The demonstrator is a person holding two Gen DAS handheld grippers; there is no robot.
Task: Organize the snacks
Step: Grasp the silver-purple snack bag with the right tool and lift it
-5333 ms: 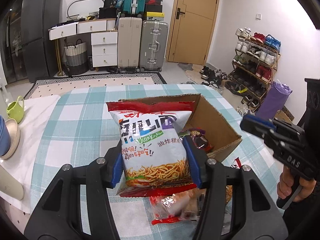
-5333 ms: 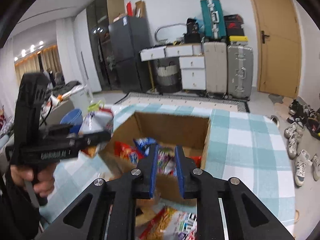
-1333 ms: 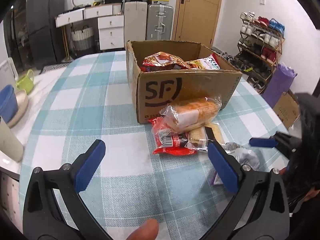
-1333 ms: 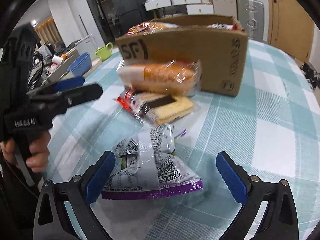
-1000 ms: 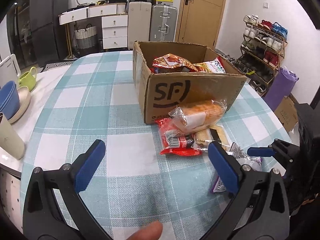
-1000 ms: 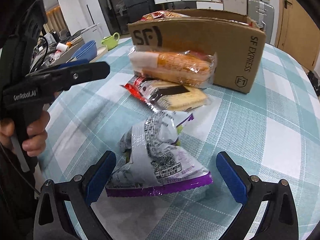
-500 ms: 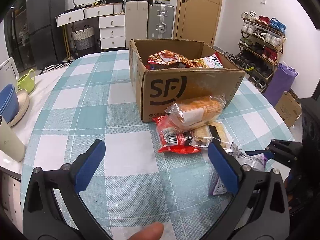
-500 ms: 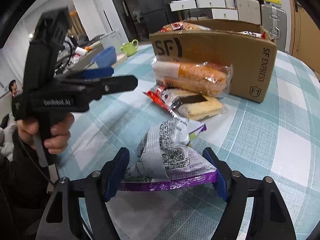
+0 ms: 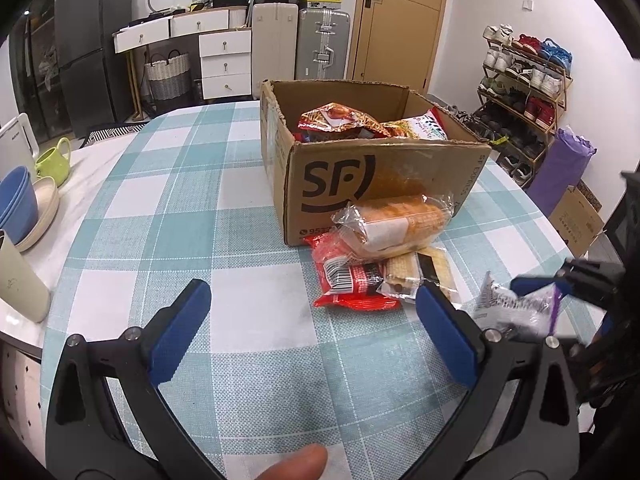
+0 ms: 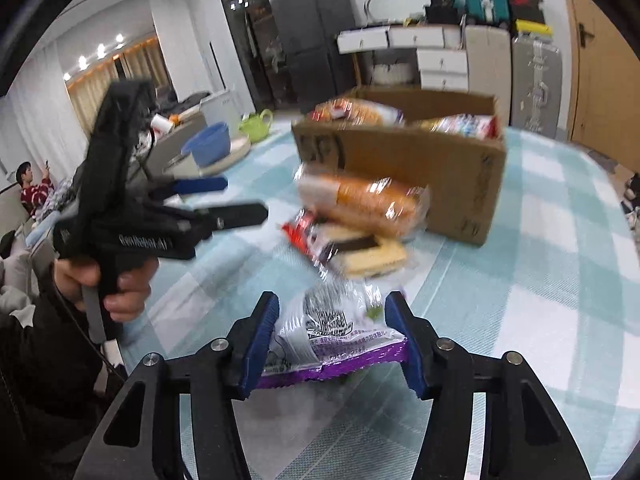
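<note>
Right gripper [image 10: 332,340] closing on purple bag [image 10: 332,336], pads pinching its sides, just before the box [image 10: 440,168]; firm the grip, carry over box rim; left gripper [image 9: 312,336] gapes empty.

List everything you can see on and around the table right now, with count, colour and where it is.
Cardboard box: one, brown, mid-table, holding snack bags.
Bread pack: one, clear wrap, against the box front.
Red packet: one, under the bread pack.
Biscuit pack: one, pale, beside the red packet.
Purple-edged bag: one, silver and purple, between the right fingers.
Bowls: blue and cream, table's left edge.
Green cup: one, behind the bowls.
Left gripper: open, nothing between its fingers.
Right gripper: closing on the bag.
</note>
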